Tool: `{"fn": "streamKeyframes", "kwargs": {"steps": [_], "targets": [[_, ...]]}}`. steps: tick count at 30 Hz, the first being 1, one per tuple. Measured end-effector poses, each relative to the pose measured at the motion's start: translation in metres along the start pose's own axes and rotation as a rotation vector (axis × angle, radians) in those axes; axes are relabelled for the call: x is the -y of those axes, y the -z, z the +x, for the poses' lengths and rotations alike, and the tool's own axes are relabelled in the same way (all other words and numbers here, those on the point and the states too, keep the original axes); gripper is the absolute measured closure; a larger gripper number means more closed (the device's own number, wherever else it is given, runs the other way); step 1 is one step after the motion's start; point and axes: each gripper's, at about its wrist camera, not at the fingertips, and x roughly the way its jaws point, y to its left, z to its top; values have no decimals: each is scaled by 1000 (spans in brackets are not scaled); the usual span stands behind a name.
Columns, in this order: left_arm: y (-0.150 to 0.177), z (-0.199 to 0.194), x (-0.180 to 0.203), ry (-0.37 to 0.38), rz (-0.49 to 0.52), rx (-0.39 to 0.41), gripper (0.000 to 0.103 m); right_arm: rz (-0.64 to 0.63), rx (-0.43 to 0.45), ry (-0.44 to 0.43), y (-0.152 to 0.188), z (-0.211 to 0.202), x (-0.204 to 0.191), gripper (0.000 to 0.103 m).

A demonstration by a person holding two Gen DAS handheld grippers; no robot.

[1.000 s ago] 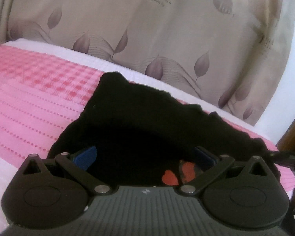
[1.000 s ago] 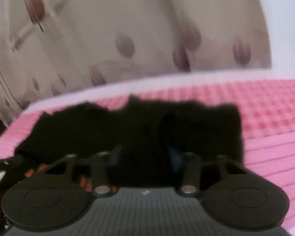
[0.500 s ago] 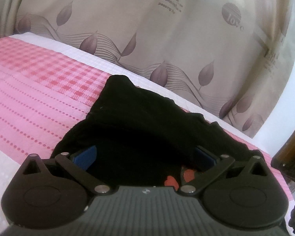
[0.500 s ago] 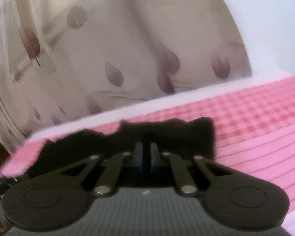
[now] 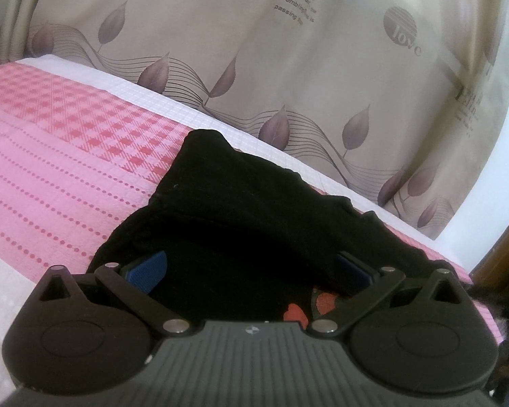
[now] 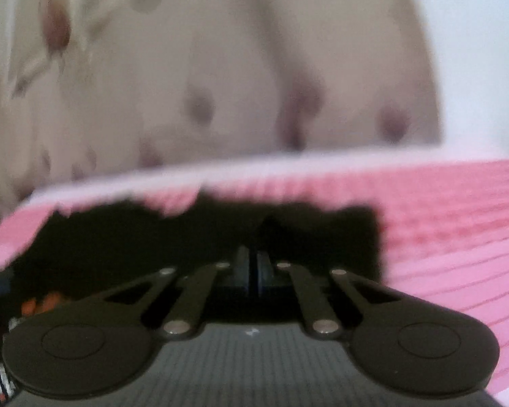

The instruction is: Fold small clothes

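A small black garment lies crumpled on the pink bedspread, with red heart prints showing at its near edge. My left gripper is open, its blue pads spread over the garment's near part. In the blurred right wrist view the same garment lies ahead. My right gripper has its jaws together; the garment's dark cloth is right around them, and I cannot tell whether cloth is pinched between them.
A beige curtain with leaf prints hangs behind the bed. The white far edge of the bed runs below it. Brown wood stands at the right. The pink spread extends to the right.
My right gripper closed from open to shut at the garment, and its view swung and blurred. My left gripper stayed open over the garment and tilted slightly.
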Motion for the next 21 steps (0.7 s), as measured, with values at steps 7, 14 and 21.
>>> {"fn": "streamKeyframes", "kwargs": {"steps": [7,14,21], "targets": [[0,-1,0,-1,1,-1,0,11,-91,92,13,10,29,99],[0,-2,1,-3,9,-5,0,207,-41,0,19,-23,55,84],[-7,-27,8,154,101,-134,1,276,17,-147,81,-155,53,13]]}}
